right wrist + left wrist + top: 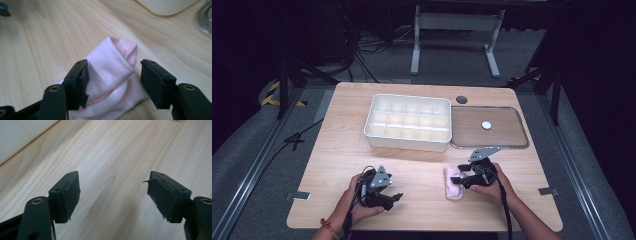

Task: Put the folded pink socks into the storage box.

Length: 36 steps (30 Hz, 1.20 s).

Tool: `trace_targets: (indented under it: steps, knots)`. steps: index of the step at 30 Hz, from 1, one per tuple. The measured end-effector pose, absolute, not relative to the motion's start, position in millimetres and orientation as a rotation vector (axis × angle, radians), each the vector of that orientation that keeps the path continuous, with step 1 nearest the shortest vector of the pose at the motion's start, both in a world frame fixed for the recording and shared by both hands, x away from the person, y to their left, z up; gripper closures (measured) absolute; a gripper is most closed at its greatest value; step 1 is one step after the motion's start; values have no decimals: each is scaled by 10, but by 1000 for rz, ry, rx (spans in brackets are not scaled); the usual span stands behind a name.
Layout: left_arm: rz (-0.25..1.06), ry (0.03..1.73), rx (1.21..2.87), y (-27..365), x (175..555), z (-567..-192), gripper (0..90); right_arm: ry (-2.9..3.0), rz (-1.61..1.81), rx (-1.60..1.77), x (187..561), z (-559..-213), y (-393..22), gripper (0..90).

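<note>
Item: pink sock (455, 182), folded or rolled into a soft bundle, lying on the wooden bench (337, 150) in the lower right of centre in the high view, near the front edge. In the right gripper view the pink sock (112, 75) sits in the lower middle of the frame, its rounded fold pointing toward the upper right. Right tongs (466, 180): held in the person's right hand (492, 187), at the right side of the sock, jaws spread; in the right gripper view the right tongs (113, 80) straddle the bundle, the left pad (83, 82) touching or just beside the fabric, the right pad well clear of it, so nothing is pinched. Left tongs (394, 197): held in the person's left hand (357, 200) at the lower left of the high view, well apart from the sock; in the left gripper view the left tongs (113, 195) stand spread over bare wood, nothing between them. Further back on the bench: a white compartment tray (408, 142), divided into a grid of small cells, at the upper middle; just beside it to the right a flat clear lid (517, 140) with a small white disc (486, 125) on it; a dark round grommet (461, 99) near the far edge. In the right gripper view, a corner of the white compartment tray (165, 6) shows at the top and the rim of the clear lid (203, 22) at the upper right.
</note>
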<state>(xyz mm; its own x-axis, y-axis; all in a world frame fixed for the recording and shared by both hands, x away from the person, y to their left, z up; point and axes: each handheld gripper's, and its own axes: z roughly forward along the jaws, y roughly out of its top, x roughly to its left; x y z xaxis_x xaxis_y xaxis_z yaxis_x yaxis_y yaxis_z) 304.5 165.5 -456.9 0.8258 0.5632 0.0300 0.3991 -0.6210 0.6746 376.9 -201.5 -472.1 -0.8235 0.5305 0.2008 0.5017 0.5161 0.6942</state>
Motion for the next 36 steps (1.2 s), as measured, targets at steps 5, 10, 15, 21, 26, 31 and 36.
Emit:
trace_targets:
  steps: [5, 10, 15, 21, 26, 31, 36]
  knots:
    - [317, 747, 2338, 1828, 3044, -4672, 238, 2775, 1265, 942, 3818, -4744, -2023, 515]
    - [307, 805, 2321, 1946, 3077, -4763, 211, 2812, 1299, 947, 3844, -4750, -2033, 596]
    - [297, 836, 2288, 2004, 3099, -4792, 189, 2805, 1291, 906, 3811, -4716, -2026, 678]
    - [322, 848, 2259, 2010, 3094, -4820, 154, 2764, 1281, 829, 3752, -4664, -2029, 739]
    - [329, 850, 2254, 2006, 3095, -4826, 148, 2748, 1278, 789, 3704, -4624, -2039, 770]
    - [330, 850, 2255, 2003, 3099, -4826, 144, 2739, 1281, 752, 3665, -4591, -2051, 782]
    - [321, 854, 2254, 1999, 3106, -4829, 135, 2715, 1295, 721, 3642, -4546, -2065, 789]
